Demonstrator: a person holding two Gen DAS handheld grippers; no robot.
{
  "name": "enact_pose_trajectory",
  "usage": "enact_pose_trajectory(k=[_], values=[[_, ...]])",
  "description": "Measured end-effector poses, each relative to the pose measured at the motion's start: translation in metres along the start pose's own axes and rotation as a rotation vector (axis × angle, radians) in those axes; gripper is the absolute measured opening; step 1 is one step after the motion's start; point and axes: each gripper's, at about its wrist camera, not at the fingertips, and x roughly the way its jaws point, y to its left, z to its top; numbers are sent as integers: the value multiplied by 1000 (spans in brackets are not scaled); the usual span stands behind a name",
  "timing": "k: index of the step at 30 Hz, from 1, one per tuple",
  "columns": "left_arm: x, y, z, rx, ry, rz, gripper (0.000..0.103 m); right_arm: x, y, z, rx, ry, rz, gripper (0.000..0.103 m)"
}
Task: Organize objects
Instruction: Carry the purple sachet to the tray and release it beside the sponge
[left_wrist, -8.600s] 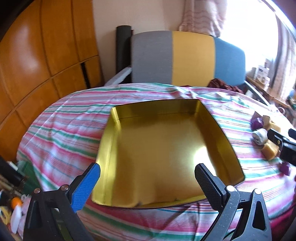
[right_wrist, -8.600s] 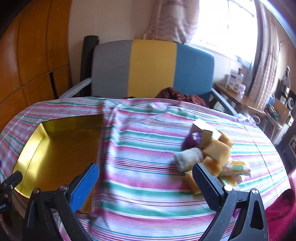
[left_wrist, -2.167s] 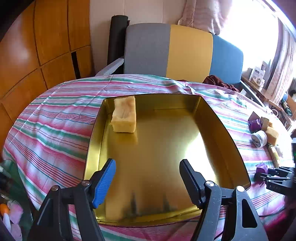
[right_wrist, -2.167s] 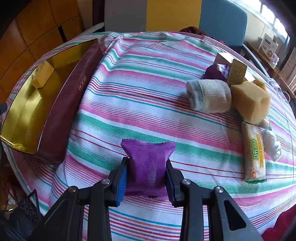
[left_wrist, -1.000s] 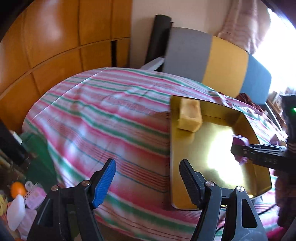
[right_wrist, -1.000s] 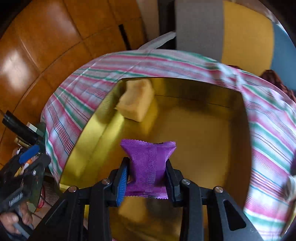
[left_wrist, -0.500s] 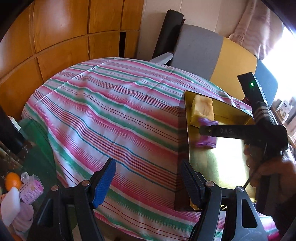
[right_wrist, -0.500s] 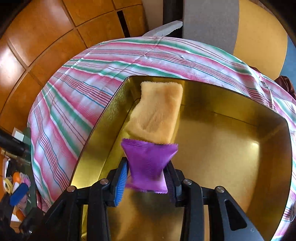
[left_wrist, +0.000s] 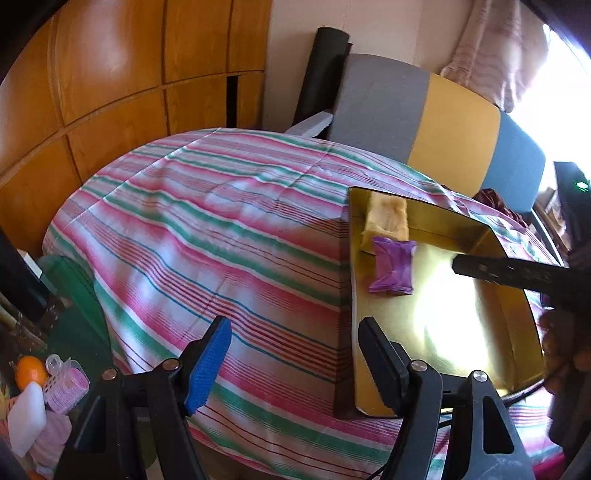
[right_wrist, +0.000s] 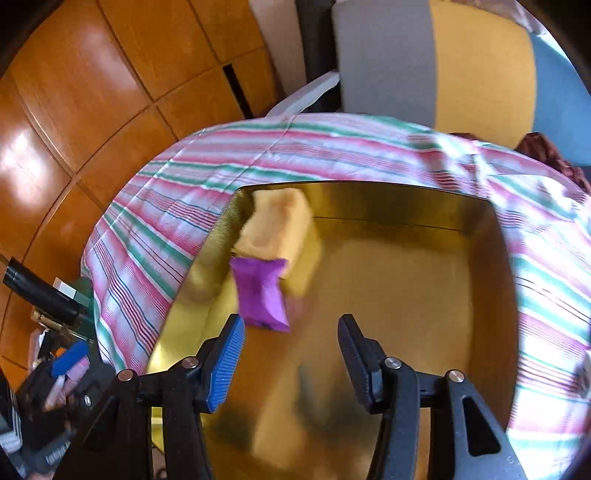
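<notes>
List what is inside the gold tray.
The gold tray holds a yellow sponge in its far left corner and a purple packet just in front. The near floor is hidden behind the gripper.

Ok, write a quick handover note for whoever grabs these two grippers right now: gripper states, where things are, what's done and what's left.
Right gripper: jaws opening, nothing between them; it hangs over the gold tray.
Left gripper: open and empty, over the striped cloth beside the tray's left wall.
In the tray: yellow sponge in the far left corner, purple packet lying just in front of it, free of the pads.
Done: those two items are in the tray.
Left: whatever else needs organizing is out of view in these frames; look to the tray's right.
</notes>
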Motion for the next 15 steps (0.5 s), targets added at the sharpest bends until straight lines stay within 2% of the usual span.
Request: enact_pose_trajectory(k=[5, 15], values=[[-6, -22, -1, 44, -10, -21, 73, -35, -21, -22, -1, -51, -64, 58], [-15, -71, -4, 154, -28, -54, 76, -82, -82, -53, 58, -93, -163, 62]])
